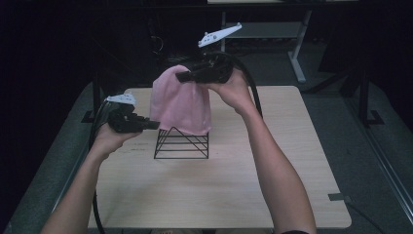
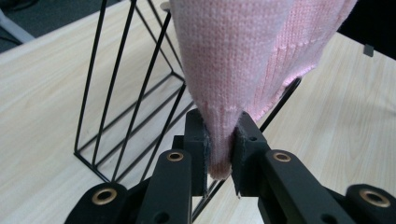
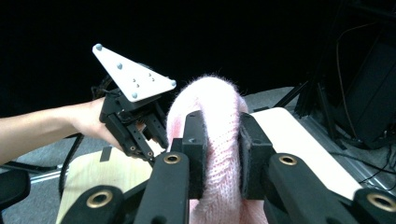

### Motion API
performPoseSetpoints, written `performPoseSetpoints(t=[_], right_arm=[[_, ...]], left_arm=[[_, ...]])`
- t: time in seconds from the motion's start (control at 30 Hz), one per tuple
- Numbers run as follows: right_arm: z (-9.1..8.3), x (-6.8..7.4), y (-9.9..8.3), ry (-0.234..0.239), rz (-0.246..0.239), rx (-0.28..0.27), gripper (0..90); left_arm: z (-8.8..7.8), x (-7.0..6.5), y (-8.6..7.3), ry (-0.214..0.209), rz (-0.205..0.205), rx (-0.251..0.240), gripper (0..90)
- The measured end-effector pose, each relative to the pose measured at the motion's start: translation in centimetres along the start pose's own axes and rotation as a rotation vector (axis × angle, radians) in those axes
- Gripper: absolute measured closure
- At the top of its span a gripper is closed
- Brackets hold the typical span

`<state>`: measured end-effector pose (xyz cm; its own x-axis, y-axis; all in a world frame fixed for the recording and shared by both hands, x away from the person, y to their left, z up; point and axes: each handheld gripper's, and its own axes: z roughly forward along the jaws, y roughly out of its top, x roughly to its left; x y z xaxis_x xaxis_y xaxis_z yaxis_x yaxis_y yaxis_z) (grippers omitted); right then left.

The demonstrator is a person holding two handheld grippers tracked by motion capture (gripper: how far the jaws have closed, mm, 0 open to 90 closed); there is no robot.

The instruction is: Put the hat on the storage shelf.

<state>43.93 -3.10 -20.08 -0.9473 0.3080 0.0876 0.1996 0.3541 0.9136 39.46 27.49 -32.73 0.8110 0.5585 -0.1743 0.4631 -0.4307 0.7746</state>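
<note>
Pink knit cloth (image 1: 179, 100) pinched between both grippers' fingers (image 2: 198, 140).

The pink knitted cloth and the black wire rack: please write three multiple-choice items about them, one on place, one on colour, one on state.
1. Where is the pink knitted cloth?
A. Flat on the floor
B. Draped over the black wire rack
C. Folded under the table

2. What colour is the light wooden table?
A. Pale wood
B. Blue
C. Red

3. How is the left claw?
A. Wide open, holding nothing
B. Shut on the rack
C. Shut on the cloth

Answers: 1 B, the high view shows it hanging over the rack's top; 2 A, its grain is light; 3 C, the left gripper view shows the cloth's edge pinched between the pads. The right claw grips the cloth too.
</note>
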Motion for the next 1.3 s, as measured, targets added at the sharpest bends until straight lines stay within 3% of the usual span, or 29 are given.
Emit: performPoseSetpoints(t=[0.07, 0.1, 0.43, 0.93, 1.3], right_arm=[[0.2, 0.1, -0.1, 0.01, 0.001, 0.013, 75.4], [0.4, 0.4, -0.3, 0.011, -0.006, 0.018, 75.4], [0.5, 1.2, -0.9, 0.028, -0.016, 0.042, 75.3], [1.6, 1.4, -2.1, 0.044, -0.005, 0.068, 75.0], [2.7, 1.7, -2.8, 0.064, 0.002, 0.099, 75.0]], left_arm=[[0.1, 0.0, -0.3, 0.002, 0.003, 0.013, 78.0], [0.1, 0.0, -0.3, 0.015, 0.023, 0.027, 78.0], [0.6, -0.4, -0.8, 0.039, 0.046, 0.071, 78.0], [1.6, -0.3, -1.7, 0.076, 0.096, 0.15, 78.0], [2.1, -0.3, -2.9, 0.087, 0.082, 0.18, 78.0]])
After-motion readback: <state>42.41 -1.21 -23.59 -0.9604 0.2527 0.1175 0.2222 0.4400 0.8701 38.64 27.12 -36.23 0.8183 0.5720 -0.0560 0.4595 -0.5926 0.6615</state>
